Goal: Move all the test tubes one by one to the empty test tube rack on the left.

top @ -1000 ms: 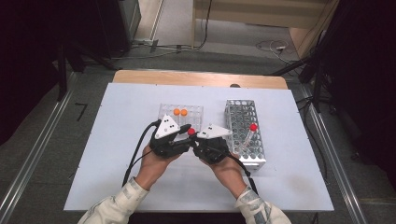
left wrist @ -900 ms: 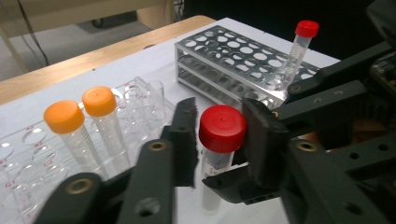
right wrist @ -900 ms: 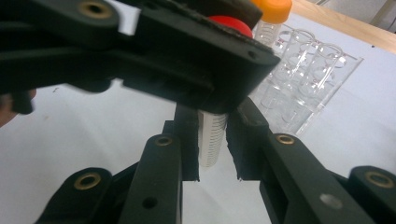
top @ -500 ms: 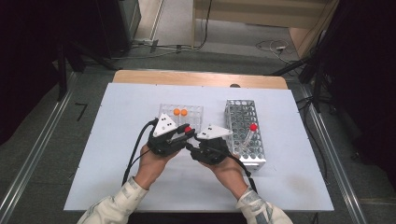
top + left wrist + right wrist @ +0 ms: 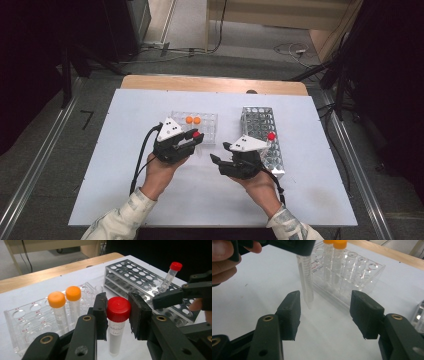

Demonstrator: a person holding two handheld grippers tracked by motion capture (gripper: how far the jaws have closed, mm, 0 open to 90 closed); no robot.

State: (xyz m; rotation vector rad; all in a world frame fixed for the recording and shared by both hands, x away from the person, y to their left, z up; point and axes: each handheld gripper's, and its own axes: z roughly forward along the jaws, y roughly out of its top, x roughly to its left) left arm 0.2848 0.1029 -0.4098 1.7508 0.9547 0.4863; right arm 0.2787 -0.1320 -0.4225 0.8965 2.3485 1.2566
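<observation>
We see the left gripper [image 5: 117, 315] clenched on a red-capped tube [image 5: 118, 322], jaws pressing both sides just at and below the cap. The tube hangs upright, its pointed tip above the white table [image 5: 120, 200], just in front of the clear rack [image 5: 30, 322]. In the high view the left gripper [image 5: 192, 142] sits at the near edge of the clear rack [image 5: 207, 127], with the red cap [image 5: 196, 134] showing at its jaw end.

The right gripper [image 5: 324, 312] is released: its jaws have just been opening and now stand wide apart, nothing pressed between them. From the right gripper view the held tube [image 5: 305, 280] is ahead of the jaws, beyond the pads, not touched by either one. In the high view the right gripper [image 5: 217, 161] is near the clear rack, off its near right corner, well apart from the left gripper.

Two orange-capped tubes [image 5: 65, 307] stand upright side by side in the clear rack, behind the held tube. We also see them in the high view [image 5: 193, 120], in the rack's far row.

The metal rack [image 5: 262, 135] lies to the right of the clear rack. One more red-capped tube [image 5: 170, 275] stands in it, tilted.
</observation>
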